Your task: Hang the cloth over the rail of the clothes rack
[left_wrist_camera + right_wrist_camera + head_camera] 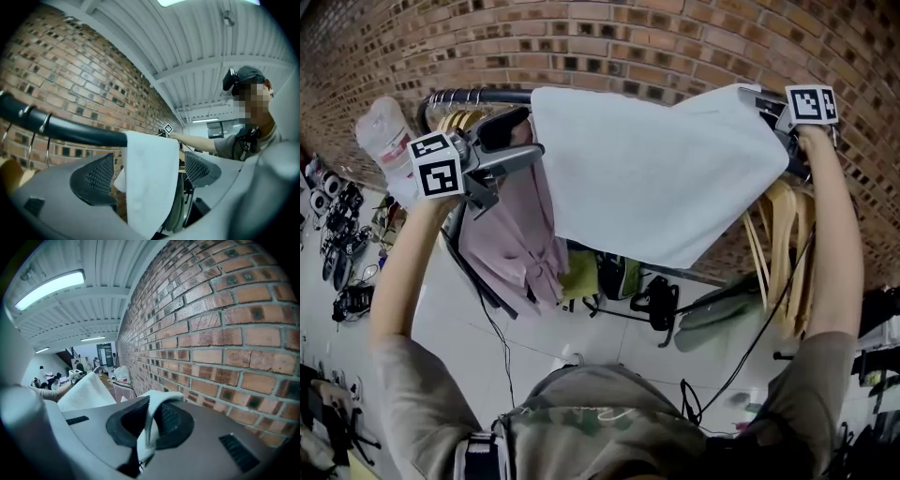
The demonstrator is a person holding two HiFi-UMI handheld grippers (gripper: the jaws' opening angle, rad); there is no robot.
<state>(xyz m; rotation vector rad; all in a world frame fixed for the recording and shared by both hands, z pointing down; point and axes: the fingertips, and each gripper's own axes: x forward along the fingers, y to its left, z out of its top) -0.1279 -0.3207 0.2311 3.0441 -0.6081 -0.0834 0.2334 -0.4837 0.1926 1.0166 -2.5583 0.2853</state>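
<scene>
R gripper [150, 427]: clamped on cloth [656, 178] corner.
L gripper [149, 172]: jaws apart, cloth hanging between.
Tip: level drape on rail [70, 129], then release.

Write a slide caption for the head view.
White cloth draped over the rail, right gripper shut on its corner, left gripper open at the other edge, pink garment hanging alongside.

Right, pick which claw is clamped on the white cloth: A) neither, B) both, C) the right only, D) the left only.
C: the right claw pinches a corner of the white cloth between its closed jaws, while the left claw has its jaws apart and is not pressing on the cloth.
</scene>
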